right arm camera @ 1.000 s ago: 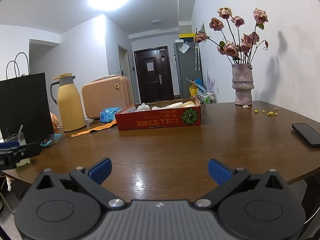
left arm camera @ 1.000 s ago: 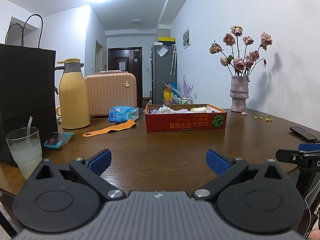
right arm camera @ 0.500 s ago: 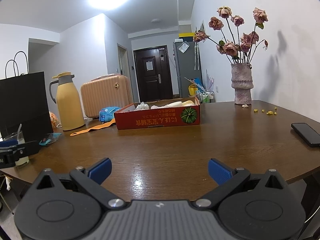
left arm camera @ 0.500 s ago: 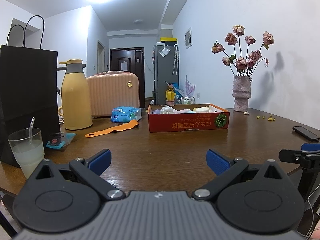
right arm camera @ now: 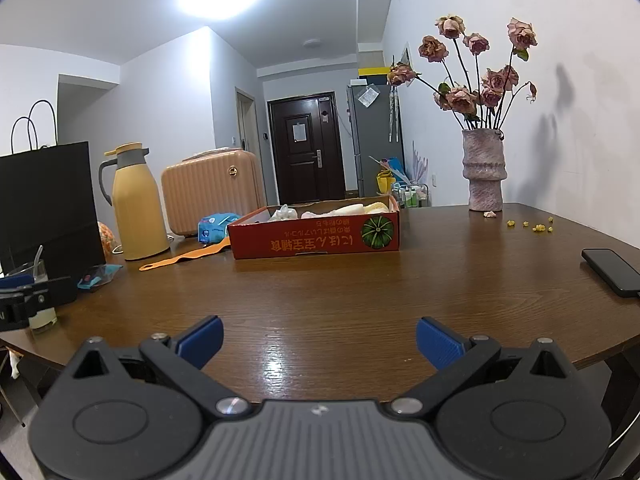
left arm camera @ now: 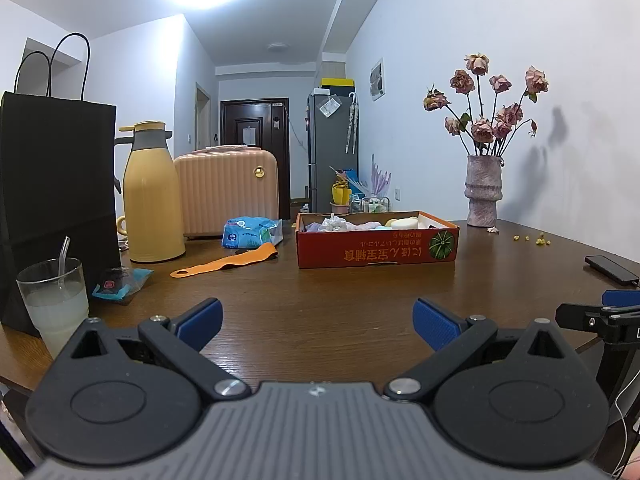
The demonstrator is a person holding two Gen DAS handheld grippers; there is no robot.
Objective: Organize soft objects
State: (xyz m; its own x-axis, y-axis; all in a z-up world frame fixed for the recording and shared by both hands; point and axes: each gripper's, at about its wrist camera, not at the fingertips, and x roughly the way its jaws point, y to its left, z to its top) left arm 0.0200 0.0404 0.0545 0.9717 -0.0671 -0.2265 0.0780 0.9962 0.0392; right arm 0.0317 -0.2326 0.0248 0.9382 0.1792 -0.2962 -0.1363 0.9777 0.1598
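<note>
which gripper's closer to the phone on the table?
Right. The right gripper hovers at the table edge with the black phone just off to its right. The left gripper sits further left; the right one lies between it and the phone.

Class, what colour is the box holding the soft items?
Red box, clearest in the right wrist view.
</note>
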